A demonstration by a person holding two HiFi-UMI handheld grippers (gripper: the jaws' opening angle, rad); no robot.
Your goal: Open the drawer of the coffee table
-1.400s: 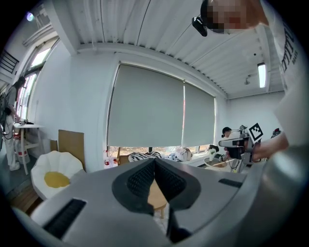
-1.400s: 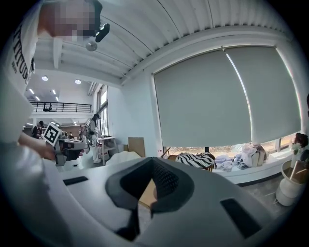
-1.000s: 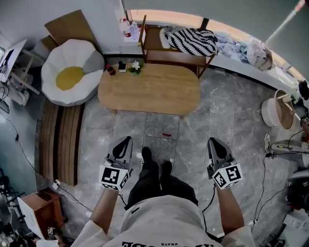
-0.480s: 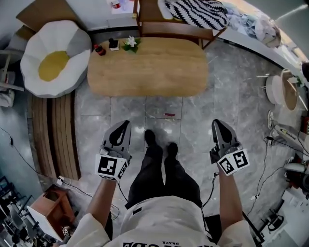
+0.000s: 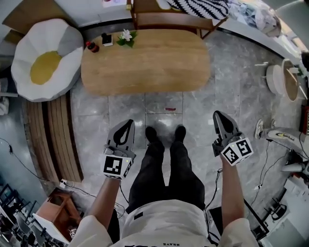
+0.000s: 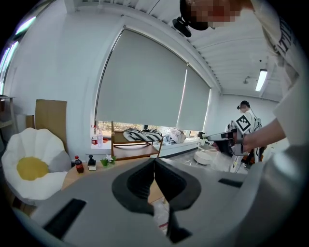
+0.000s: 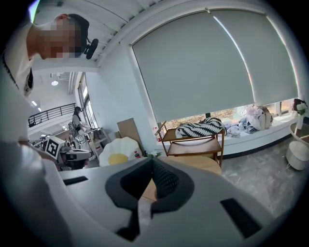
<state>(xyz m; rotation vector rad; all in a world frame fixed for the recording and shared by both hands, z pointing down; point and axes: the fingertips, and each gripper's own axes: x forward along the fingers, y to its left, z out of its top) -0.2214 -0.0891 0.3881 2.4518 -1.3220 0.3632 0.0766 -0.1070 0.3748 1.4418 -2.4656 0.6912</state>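
Left gripper: the grey two-jaw left gripper [image 5: 127, 124] was held low beside the person's left leg, tips toward the table; its jaws were pressed together with nothing between them
Right gripper: the matching grey right gripper [image 5: 219, 117] was held beside the right leg, level with the other; its jaws were likewise closed tight and empty
Coffee table: the oval light-wood coffee table [image 5: 145, 60] stood ahead of both grippers, well apart from them; its drawer could not be made out in any view
Table top: a small dark bottle with a red cap [image 5: 91, 47], a little black container [image 5: 106, 39] and a white-flowered green plant [image 5: 126, 35] sat together at the far left corner; the rest was bare wood
Floor: grey marble tiles [image 5: 236, 91]; a small red scrap [image 5: 169, 109] lay between the table and the person's black shoes [image 5: 150, 134]
Left of table: a white egg-shaped cushion seat with a yellow centre [image 5: 43, 60]
Behind table: a wooden shelf unit [image 5: 166, 19] bearing a black-and-white striped cloth [image 5: 200, 6]
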